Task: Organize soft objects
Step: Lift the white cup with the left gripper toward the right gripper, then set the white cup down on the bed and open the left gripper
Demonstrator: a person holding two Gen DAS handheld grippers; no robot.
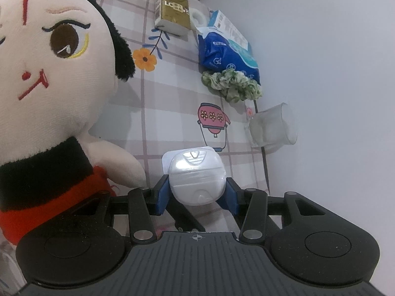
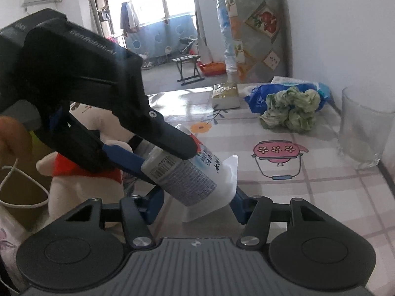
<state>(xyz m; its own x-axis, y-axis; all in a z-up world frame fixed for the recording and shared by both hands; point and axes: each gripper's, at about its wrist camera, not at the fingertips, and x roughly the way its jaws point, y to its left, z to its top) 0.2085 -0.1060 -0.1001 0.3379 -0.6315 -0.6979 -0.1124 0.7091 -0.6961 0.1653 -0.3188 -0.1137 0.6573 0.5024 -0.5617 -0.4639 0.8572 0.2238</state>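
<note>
A white squeeze tube (image 1: 197, 172) with printed text (image 2: 187, 180) is held above the table, and my left gripper (image 1: 196, 185) is shut on its cap end. In the right wrist view the left gripper (image 2: 167, 162) comes in from the upper left. My right gripper (image 2: 198, 202) stands open around the tube's flat crimped end; its right finger lies close against the tube and a small gap shows at the left finger. A plush doll (image 1: 49, 74) in a red and black outfit stands just left of the tube (image 2: 81, 172). A green scrunchie (image 1: 232, 86) lies near the wall (image 2: 291, 111).
A blue packet (image 1: 227, 51) and a gold tissue pack (image 1: 172, 12) lie at the far end of the checked tablecloth (image 1: 172, 113). A clear glass (image 2: 365, 128) stands by the wall on the right. A bag with a white cord (image 2: 19, 197) sits at lower left.
</note>
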